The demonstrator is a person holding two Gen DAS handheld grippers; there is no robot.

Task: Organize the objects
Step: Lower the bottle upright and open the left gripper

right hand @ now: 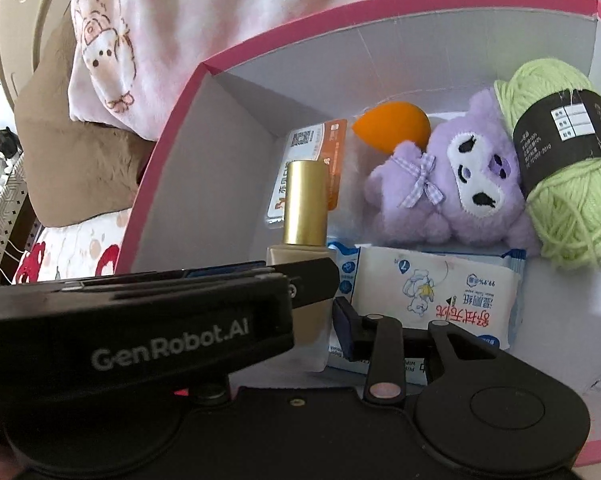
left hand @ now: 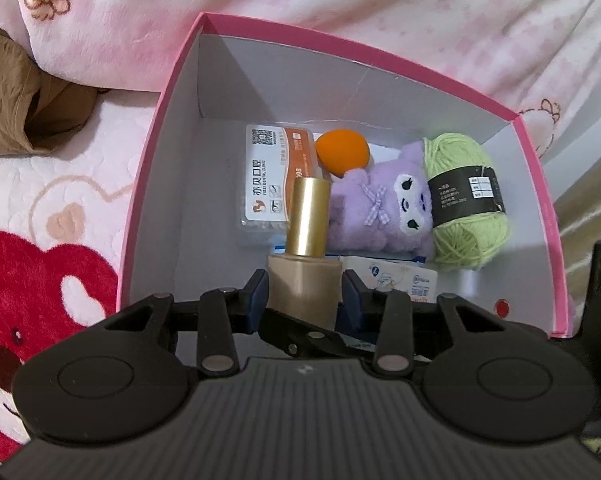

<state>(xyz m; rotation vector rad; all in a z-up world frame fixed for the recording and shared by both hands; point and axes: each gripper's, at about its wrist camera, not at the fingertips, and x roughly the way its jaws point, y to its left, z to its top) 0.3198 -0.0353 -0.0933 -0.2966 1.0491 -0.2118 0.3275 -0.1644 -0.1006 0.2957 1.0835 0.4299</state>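
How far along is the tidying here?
Mostly done, it seems: the pink box already holds a purple plush, green yarn, orange sponge, swab box and wipes. The left gripper grips a gold-capped bottle over the box, not yet released.

Left gripper jaws clamped.

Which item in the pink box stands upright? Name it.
The gold-capped bottle, gripped at its base by the left claw. The purple plush, green yarn, orange sponge and wipes pack all lie down.
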